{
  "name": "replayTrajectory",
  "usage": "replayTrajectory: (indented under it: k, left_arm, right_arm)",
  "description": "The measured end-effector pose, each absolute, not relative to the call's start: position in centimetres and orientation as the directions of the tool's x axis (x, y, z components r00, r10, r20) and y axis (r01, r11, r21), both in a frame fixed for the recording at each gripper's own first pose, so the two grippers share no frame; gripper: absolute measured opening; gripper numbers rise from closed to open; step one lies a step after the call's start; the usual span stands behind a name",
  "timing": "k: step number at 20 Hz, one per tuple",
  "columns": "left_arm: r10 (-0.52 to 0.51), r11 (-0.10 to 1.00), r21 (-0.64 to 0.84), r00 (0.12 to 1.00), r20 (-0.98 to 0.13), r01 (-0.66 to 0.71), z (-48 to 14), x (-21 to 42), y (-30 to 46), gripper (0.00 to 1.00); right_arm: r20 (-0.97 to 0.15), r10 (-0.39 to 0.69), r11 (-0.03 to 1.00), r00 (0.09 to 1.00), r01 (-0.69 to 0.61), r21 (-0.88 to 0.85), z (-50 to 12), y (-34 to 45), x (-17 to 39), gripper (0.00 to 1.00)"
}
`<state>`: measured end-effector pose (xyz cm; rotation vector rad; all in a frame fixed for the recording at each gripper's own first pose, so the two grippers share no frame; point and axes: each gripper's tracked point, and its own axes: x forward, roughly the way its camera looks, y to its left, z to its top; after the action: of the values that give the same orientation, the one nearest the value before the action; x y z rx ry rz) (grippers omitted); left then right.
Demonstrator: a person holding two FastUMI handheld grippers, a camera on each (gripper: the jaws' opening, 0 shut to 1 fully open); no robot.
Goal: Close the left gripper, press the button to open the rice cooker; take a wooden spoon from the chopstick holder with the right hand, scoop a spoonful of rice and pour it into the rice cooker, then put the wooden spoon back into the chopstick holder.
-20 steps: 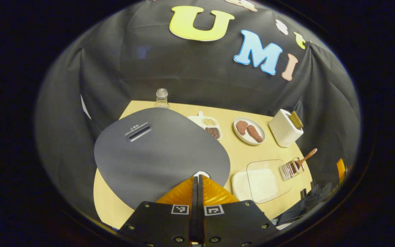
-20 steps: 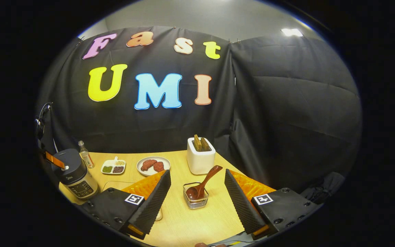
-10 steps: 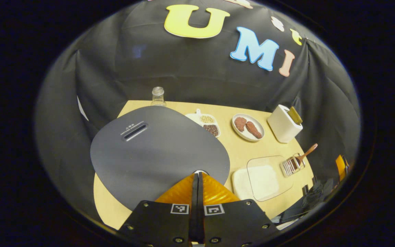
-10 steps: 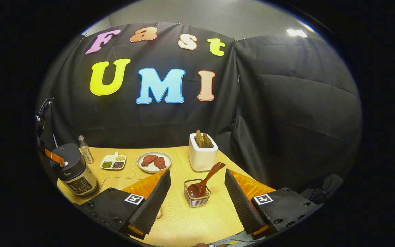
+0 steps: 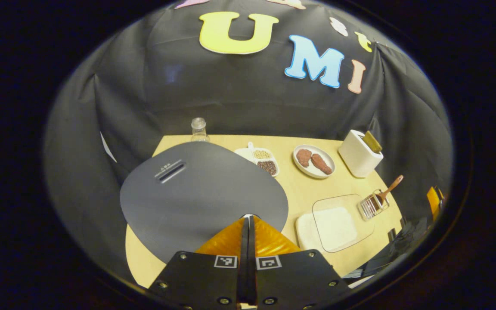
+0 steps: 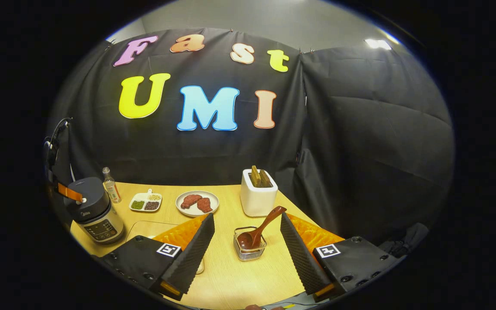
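- The left gripper (image 5: 248,219) is sitting with its two fingers pressed together, nothing between them, their tips resting at the white button (image 5: 251,215) on the front edge of the rice cooker (image 5: 200,193) lid.
- The rice cooker's dark grey lid is lying closed; in the right gripper view the cooker is standing at the table's (image 6: 230,275) far left corner.
- The right gripper (image 6: 247,232) is hovering with its fingers spread wide apart, holding nothing.
- The wooden spoon (image 6: 258,230) is resting bowl-down in the wire chopstick holder (image 6: 250,249), its handle leaning up to the right, between the right gripper's fingers but touching neither.
- A clear-lidded container of white rice (image 5: 336,221) is sitting just beside the cooker.
- Farther back, a glass bottle (image 5: 199,129), a divided dish of beans (image 5: 261,159), a plate of meat (image 5: 313,160) and a white toaster (image 6: 258,196) are standing along the table.
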<state>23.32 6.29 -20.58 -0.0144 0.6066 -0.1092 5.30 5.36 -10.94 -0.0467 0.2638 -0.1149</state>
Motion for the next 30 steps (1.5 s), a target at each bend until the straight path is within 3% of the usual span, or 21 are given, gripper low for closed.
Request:
replayTrajectory:
  k: [6, 10, 14, 15, 20, 30]
  left_arm:
    - [0.043, 0.995, 0.095, 0.960, -0.278, -0.017, -8.4, 22.1, 9.6, 0.01]
    - [0.043, 0.999, 0.011, 0.990, -0.136, -0.042, -2.5, 19.2, 10.7, 0.00]
    - [0.025, 0.998, -0.063, 0.996, -0.084, -0.031, -2.8, 16.9, 11.8, 0.01]
    - [0.033, 0.997, -0.067, 0.996, -0.087, -0.039, -3.6, 16.5, 12.3, 0.08]
    - [0.042, 0.997, -0.064, 0.995, -0.094, -0.048, -5.7, 13.7, 12.0, 0.96]
    - [0.088, 0.989, -0.105, 0.987, -0.132, -0.102, -6.8, 15.2, 7.4, 0.96]
  right_arm:
    - [-0.255, -0.115, 0.992, 0.960, 0.098, -0.078, -10.7, 5.2, 5.7, 0.98]
    - [-0.233, -0.097, 0.991, 0.968, 0.073, -0.109, -9.8, 5.8, 6.3, 0.97]
    - [-0.237, -0.096, 0.992, 0.967, 0.074, -0.098, -9.3, 5.7, 7.4, 0.98]
    - [-0.242, -0.099, 0.993, 0.965, 0.080, -0.086, -9.1, 5.5, 7.6, 0.97]
    - [-0.261, -0.136, 0.991, 0.956, 0.132, -0.033, -8.8, 3.1, 9.7, 0.97]
    - [-0.372, -0.135, 0.985, 0.918, 0.165, 0.049, -12.0, -2.3, 16.2, 0.98]
